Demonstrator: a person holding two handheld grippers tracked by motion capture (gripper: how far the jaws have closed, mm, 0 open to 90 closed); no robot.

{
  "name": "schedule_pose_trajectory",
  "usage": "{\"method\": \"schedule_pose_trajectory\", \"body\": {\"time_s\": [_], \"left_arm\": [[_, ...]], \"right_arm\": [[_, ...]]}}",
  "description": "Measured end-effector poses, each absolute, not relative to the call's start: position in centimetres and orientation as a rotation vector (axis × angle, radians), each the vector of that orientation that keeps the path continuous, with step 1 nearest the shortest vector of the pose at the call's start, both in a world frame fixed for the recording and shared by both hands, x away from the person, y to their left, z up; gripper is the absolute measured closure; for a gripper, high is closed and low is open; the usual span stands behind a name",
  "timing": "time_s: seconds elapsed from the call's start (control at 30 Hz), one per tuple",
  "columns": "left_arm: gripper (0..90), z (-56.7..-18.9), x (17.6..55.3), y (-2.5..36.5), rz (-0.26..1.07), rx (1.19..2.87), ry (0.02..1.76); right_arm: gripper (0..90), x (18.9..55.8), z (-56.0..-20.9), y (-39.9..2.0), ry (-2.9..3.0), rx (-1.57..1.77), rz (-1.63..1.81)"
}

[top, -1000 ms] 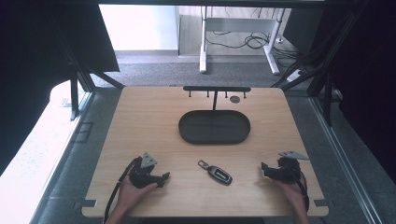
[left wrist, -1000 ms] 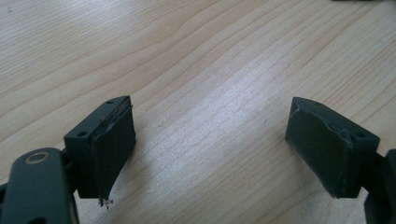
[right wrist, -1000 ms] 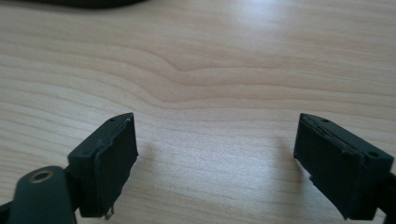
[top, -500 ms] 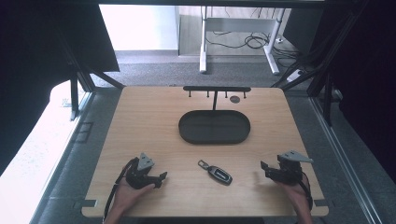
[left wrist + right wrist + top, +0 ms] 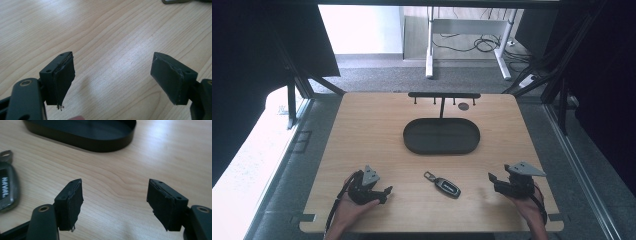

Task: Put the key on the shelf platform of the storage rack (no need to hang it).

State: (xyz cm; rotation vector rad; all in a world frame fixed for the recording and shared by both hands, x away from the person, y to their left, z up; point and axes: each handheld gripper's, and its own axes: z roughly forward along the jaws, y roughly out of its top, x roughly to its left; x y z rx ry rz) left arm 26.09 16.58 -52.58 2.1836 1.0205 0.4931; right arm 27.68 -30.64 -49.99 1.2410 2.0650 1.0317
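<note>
A dark car key fob (image 5: 444, 184) with a metal ring lies flat on the wooden table (image 5: 362, 130), near the front and between my two grippers. My left gripper (image 5: 386, 191) rests low at the front left, pointing right toward the fob; it is open with bare wood between its pads (image 5: 62, 77). My right gripper (image 5: 492, 179) sits at the front right, pointing left, and is open and empty. In the right gripper view the fob (image 5: 6, 190) lies to the left of the gripper (image 5: 115, 197), apart from it. An empty black oval tray (image 5: 412, 145) stands mid-table.
A black rack with small hooks (image 5: 443, 95) stands behind the tray on a thin post. A small dark disc (image 5: 463, 106) lies beside it. The tray's wall (image 5: 100, 145) runs across the top of the right gripper view. The table's front edge is close below both hands.
Both hands have shifted only slightly near the front edge. The fob and tray have not moved, and both grippers stay open.
</note>
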Motion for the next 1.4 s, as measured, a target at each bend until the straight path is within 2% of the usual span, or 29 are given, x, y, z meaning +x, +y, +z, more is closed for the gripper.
{"method": "schedule_pose_trajectory", "body": {"time_s": [0.53, 0.97, 1.4], "left_arm": [[19.8, -51.8, 25.9, 16.4, 0.453, 2.171, 1.014], [19.8, -51.6, 26.0, 15.8, 0.436, 2.179, 0.994], [19.8, -51.7, 25.9, 15.8, 0.438, 2.181, 0.995]], "right_arm": [[33.8, 29.1, -43.9, -26.8, 2.366, 1.142, 0.902], [36.8, 29.7, -41.8, -22.9, 2.487, 1.034, 0.887], [37.4, 30.8, -42.5, -19.3, 2.594, 0.961, 0.822]]}}
